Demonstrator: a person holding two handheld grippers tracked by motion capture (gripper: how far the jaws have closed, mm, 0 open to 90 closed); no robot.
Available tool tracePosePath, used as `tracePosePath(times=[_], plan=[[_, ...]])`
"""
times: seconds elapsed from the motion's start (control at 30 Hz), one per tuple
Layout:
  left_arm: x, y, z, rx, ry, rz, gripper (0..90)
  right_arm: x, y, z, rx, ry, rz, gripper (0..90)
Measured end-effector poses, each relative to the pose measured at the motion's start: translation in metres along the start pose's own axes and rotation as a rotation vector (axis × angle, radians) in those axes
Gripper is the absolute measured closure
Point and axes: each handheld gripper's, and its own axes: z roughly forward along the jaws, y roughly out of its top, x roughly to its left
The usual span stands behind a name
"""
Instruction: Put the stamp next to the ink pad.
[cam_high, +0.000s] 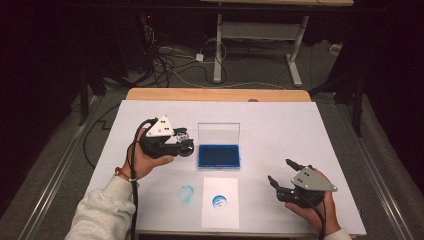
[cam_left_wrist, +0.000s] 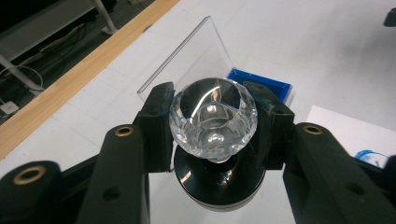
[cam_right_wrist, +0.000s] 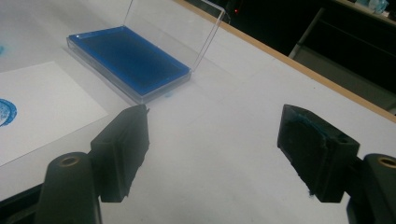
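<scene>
Black left gripper (cam_left_wrist: 212, 126) clamps the faceted clear-glass knob of a black-based stamp (cam_left_wrist: 213, 119), hard, slippery, best held there; right gripper (cam_right_wrist: 212, 154) gapes empty.

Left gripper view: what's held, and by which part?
The left hand-held gripper clamps a stamp by its clear faceted knob, jaws on opposite sides; the black base hangs below.

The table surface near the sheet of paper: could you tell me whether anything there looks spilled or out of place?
Yes. A faint blue ink smudge sits directly on the white table, just left of the paper sheet, whose own round blue print is crisp. The smudge looks like a stray stamp mark that missed the paper.
</scene>
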Motion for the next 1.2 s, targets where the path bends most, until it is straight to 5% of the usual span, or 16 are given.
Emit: tracePosePath(times=[0.63, 1.2], plan=[[0.021, -0.018, 0.048, 0.118, 0.000, -0.049, 54.5, -0.001, -0.007, -0.003, 0.022, -0.018, -0.001, 26.4], [0.018, -0.032, 0.065, 0.211, 0.009, -0.030, 54.4, 0.003, -0.008, 0.001, 0.053, 0.017, -0.032, 26.4]])
